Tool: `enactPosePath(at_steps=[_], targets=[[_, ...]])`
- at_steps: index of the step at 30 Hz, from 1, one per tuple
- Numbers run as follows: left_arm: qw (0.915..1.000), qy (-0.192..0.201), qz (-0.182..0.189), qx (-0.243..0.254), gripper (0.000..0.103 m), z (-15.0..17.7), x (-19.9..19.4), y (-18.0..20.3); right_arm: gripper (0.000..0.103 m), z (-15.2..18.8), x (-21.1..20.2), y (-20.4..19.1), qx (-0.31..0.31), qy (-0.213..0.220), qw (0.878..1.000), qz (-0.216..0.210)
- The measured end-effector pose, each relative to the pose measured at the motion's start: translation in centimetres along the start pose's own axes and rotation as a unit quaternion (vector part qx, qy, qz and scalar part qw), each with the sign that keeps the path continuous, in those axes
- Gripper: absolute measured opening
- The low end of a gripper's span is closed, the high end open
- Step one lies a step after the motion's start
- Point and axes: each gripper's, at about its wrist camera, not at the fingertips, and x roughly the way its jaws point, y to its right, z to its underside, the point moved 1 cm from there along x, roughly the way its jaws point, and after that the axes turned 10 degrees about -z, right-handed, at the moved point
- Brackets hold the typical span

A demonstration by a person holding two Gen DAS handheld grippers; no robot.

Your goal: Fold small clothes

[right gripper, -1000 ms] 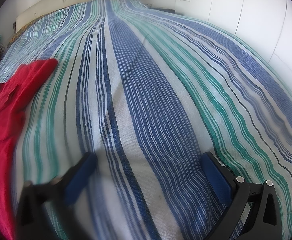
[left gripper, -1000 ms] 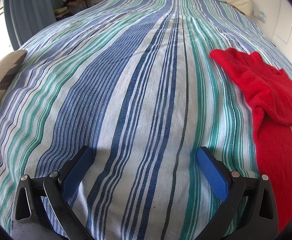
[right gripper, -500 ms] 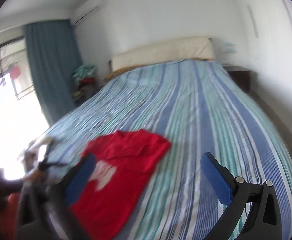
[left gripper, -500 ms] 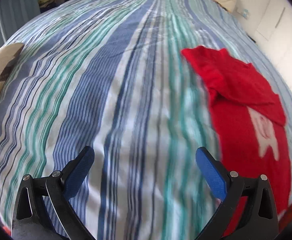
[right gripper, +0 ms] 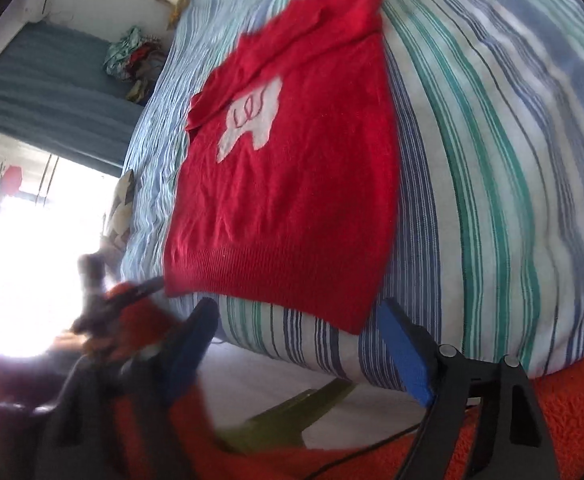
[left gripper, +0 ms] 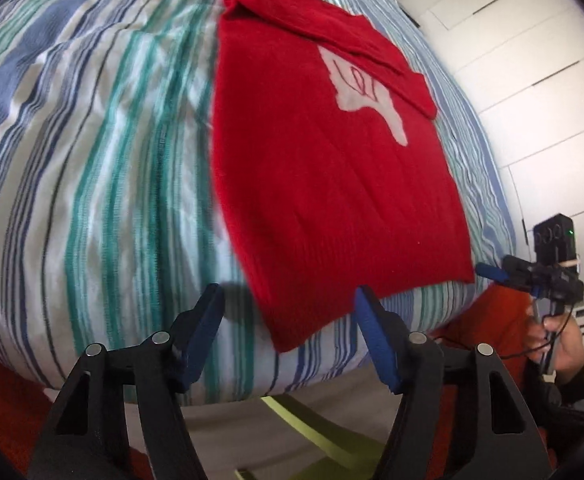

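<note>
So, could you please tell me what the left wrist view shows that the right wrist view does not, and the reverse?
Only the left wrist view shows the white panelled wardrobe doors and the right gripper seen from outside, held in the person's hand.

Only the right wrist view shows the grey-blue curtain, the bright window, the heap of mixed clothes and the patterned cushion.

Both show the red knitted sweater with a white motif lying flat on the blue, green and white striped bedspread, with open blue-padded jaws near its hem.
</note>
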Motion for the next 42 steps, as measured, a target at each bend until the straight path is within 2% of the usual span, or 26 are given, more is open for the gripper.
enactPosePath(at_steps=[2, 3, 4, 5, 6, 7, 8, 13, 17, 20, 23, 25, 28, 32, 34, 35, 37, 38, 39, 41, 42], targets=[[0.9998, -0.006, 0.008, 0.017, 0.064, 0.3, 0.6, 0.9, 0.078, -0.4, 1.4, 1.7, 0.041, -0.014, 0.999, 0.015], [0.9996, -0.010, 0.008, 0.025, 0.053, 0.4, 0.9, 1.4, 0.074, -0.5, 2.1, 2.4, 0.053, -0.023, 0.998, 0.018], [0.9994, -0.017, 0.009, 0.029, 0.029, 0.4, 1.3, 1.6, 0.071, -0.3, 2.7, 2.8, 0.059, -0.029, 0.998, 0.010], [0.9993, -0.025, 0.009, 0.027, 0.012, 0.5, 1.8, 1.7, 0.059, -0.2, 3.2, 3.1, 0.064, -0.029, 0.998, -0.003], [0.9993, -0.032, 0.014, 0.014, 0.005, 0.5, 2.0, 1.5, 0.029, -0.2, 3.5, 3.4, 0.069, -0.025, 0.997, -0.017], [0.9992, -0.031, 0.024, -0.005, 0.004, 0.5, 1.9, 1.1, 0.010, 0.0, 3.5, 3.6, 0.077, -0.021, 0.997, -0.022], [0.9989, -0.027, 0.031, -0.020, 0.004, 0.4, 1.5, 0.7, 0.006, 0.0, 3.3, 3.8, 0.085, -0.015, 0.996, -0.019], [0.9939, 0.030, 0.078, -0.072, 0.003, -1.4, -2.1, -0.2, 0.005, -0.1, 0.1, 2.2, 0.070, 0.042, 0.996, -0.034], [0.9882, 0.096, 0.090, -0.078, 0.003, -7.6, -4.5, 0.6, 0.005, -4.5, -2.0, 0.3, 0.041, 0.112, 0.992, -0.051], [0.9847, 0.143, 0.073, -0.066, 0.003, -14.4, -5.2, 1.2, 0.005, -10.5, -2.6, -0.9, 0.015, 0.165, 0.985, -0.054], [0.9827, 0.167, 0.048, -0.063, 0.003, -21.6, -4.2, 1.4, 0.005, -17.7, -1.8, -1.8, -0.002, 0.201, 0.978, -0.045], [0.9833, 0.168, 0.027, -0.064, 0.003, -25.7, -3.1, 1.0, 0.005, -22.3, -0.8, -1.6, 0.002, 0.212, 0.976, -0.043], [0.9862, 0.154, -0.017, -0.060, 0.003, -30.8, 0.2, 1.1, 0.005, -28.2, 1.5, -1.3, -0.008, 0.218, 0.976, 0.000], [0.9865, 0.135, -0.053, -0.075, 0.004, -34.0, 4.1, 0.3, 0.005, -33.2, 3.9, 0.7, 0.001, 0.214, 0.976, 0.033], [0.9851, 0.124, -0.082, -0.086, 0.014, -35.1, 5.7, -0.5, 0.005, -34.4, 5.1, 2.0, 0.010, 0.213, 0.977, 0.025], [0.9819, 0.125, -0.107, -0.094, 0.020, -35.6, 6.1, -1.0, 0.007, -35.0, 5.7, 2.6, 0.016, 0.209, 0.978, 0.016], [0.9751, 0.133, -0.136, -0.115, 0.050, -36.5, 6.3, -2.2, 0.019, -35.5, 6.2, 3.8, 0.025, 0.211, 0.977, 0.012], [0.9718, 0.141, -0.142, -0.124, 0.053, -36.8, 6.0, -2.8, 0.040, -35.7, 6.1, 4.1, 0.025, 0.216, 0.976, 0.017], [0.9697, 0.148, -0.143, -0.132, 0.056, -37.0, 5.4, -3.3, 0.048, -36.1, 5.9, 4.4, 0.020, 0.225, 0.974, 0.020], [0.9695, 0.161, -0.133, -0.128, 0.061, -36.8, 4.2, -3.8, 0.048, -36.1, 4.6, 4.3, 0.009, 0.241, 0.970, 0.020], [0.9694, 0.166, -0.135, -0.119, 0.067, -36.8, 3.8, -3.7, 0.048, -36.1, 3.8, 4.3, 0.004, 0.247, 0.969, 0.019]])
